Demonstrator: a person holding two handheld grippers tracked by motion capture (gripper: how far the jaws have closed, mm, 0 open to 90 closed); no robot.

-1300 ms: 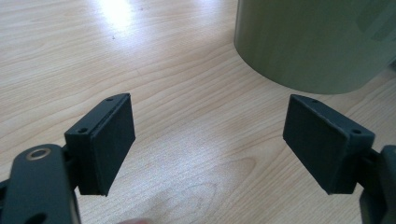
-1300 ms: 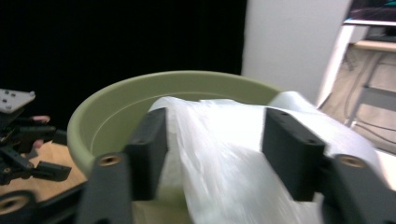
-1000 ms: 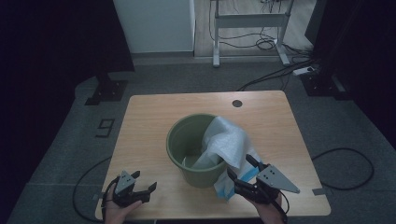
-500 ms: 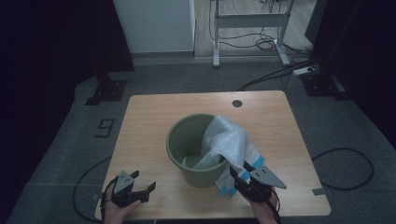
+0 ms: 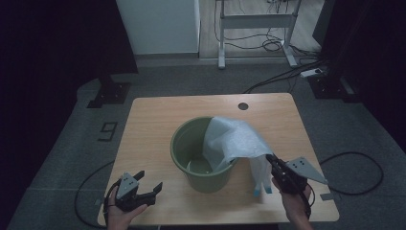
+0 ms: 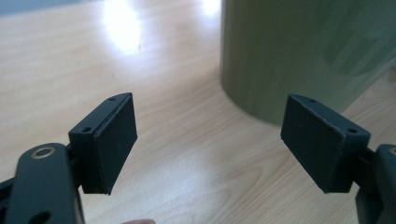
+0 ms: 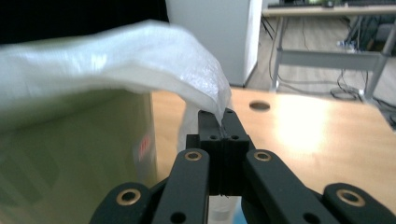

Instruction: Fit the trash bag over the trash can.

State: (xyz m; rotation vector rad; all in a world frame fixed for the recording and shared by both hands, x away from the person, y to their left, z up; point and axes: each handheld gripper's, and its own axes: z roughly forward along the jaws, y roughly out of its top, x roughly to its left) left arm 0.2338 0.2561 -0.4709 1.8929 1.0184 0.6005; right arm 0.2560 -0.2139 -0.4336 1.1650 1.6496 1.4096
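The right gripper [image 5: 271, 160] has just closed, pinching the plastic bag [image 5: 234, 140] edge; bag drapes toward ten o'clock over the green bucket [image 5: 191, 172]. The left gripper [image 6: 210, 135] gapes wide, holding nothing.

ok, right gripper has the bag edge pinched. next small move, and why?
Probably pull the bag edge outward and down over the near rim of the bucket. The right gripper is shut on the bag, which drapes over one side only, half in the bucket. The left gripper is open beside the bucket, free to steady it.

Matt green plastic bucket [image 5: 201, 163], thin translucent crinkly plastic bag [image 5: 234, 141], smooth light wood-grain table [image 5: 158, 124].
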